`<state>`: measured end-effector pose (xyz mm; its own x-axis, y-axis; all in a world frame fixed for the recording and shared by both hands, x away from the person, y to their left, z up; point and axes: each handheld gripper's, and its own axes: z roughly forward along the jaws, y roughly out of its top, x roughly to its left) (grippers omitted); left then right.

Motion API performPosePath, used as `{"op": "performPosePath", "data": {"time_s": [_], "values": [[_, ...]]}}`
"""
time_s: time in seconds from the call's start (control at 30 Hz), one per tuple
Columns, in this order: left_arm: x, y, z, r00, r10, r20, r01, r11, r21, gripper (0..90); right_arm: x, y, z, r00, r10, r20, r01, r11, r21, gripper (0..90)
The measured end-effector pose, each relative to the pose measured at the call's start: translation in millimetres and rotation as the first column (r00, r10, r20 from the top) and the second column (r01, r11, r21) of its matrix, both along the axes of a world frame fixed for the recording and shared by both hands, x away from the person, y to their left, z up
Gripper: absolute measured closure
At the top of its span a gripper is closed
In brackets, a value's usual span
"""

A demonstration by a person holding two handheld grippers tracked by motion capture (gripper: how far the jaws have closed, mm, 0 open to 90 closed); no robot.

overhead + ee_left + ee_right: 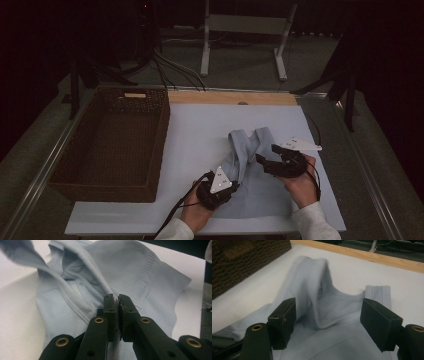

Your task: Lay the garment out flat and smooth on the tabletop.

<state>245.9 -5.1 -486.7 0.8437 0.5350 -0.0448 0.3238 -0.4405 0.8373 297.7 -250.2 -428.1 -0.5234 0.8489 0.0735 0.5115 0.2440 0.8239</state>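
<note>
My left gripper (117,302) is pinched tight on a ribbed edge of the pale blue top (247,150) (lifted off the white table (195,130)). My right gripper (328,322) stands wide over the cloth, gripping nothing.

Pale blue ribbed knit cloth garment (246,150), brown woven wicker basket (161,132), matt white tabletop (197,130)

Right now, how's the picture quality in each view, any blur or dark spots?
High view: dim, the room behind the table nearly black, the basket murky. Left gripper view: sharp on the garment, its upper-left strap smeared, and the left gripper crisp. Right gripper view: the garment's raised strap is motion-blurred, and the right gripper looks soft up close.
</note>
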Motion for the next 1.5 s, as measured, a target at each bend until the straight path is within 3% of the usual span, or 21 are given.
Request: {"op": "performPosePath", "data": {"time_s": [0.23, 0.43, 0.6, 0.77, 0.9, 1.1, 1.27, 1.37, 1.47, 1.5], "values": [[-4.2, -0.8, -3.4, 0.9999, -0.014, -0.004, 0.014, 0.9998, 0.013, 85.2, 9.9, 5.9, -2.0, 0.9995, 0.013, -0.028, -0.013, 1.0, 0.017, 31.8], [-6.1, 0.9, -5.9, 0.9998, -0.016, -0.01, 0.016, 0.9996, 0.022, 85.2, 18.8, 6.5, -6.2, 0.9978, 0.01, -0.066, -0.007, 0.999, 0.048, 25.5], [-8.8, 1.6, -11.2, 0.9995, -0.02, -0.026, 0.021, 0.999, 0.039, 85.0, 22.5, 7.0, -8.0, 0.9966, -0.001, -0.082, 0.006, 0.999, 0.05, 22.7], [-9.3, 4.1, -13.3, 0.9988, -0.019, -0.045, 0.021, 0.9982, 0.056, 85.0, 23.7, 5.5, -7.0, 0.9967, -0.017, -0.08, 0.019, 0.999, 0.027, 25.4], [-8.7, 7.0, -14.5, 0.9986, -0.011, -0.051, 0.014, 0.998, 0.062, 85.0, 25.2, 0.9, -6.9, 0.9956, -0.043, -0.084, 0.043, 0.999, 0.003, 34.1], [-9.4, 7.4, -15.6, 0.9986, -0.013, -0.052, 0.017, 0.9974, 0.069, 84.9, 30.6, -0.9, -12.1, 0.9934, -0.03, -0.11, 0.028, 0.999, -0.024, 47.0], [-10.1, 7.4, -15.2, 0.9989, -0.015, -0.045, 0.018, 0.9971, 0.074, 84.7, 36.8, 3.8, -18.4, 0.9921, -0.041, -0.119, 0.031, 0.996, -0.084, 56.1], [-11.0, 6.7, -14.8, 0.9992, -0.023, -0.034, 0.026, 0.9967, 0.078, 84.4, 39.9, 4.2, -22.0, 0.9901, -0.048, -0.132, 0.034, 0.994, -0.106, 66.0], [-12.1, 6.7, -13.2, 0.9992, -0.032, -0.023, 0.033, 0.9971, 0.068, 83.2, 41.3, 3.0, -23.9, 0.9881, -0.049, -0.146, 0.031, 0.992, -0.123, 83.9], [-12.4, 7.0, -12.4, 0.9991, -0.036, -0.022, 0.037, 0.9975, 0.059, 81.9, 41.0, 2.0, -23.5, 0.9889, -0.056, -0.138, 0.038, 0.991, -0.126, 85.8]]}}
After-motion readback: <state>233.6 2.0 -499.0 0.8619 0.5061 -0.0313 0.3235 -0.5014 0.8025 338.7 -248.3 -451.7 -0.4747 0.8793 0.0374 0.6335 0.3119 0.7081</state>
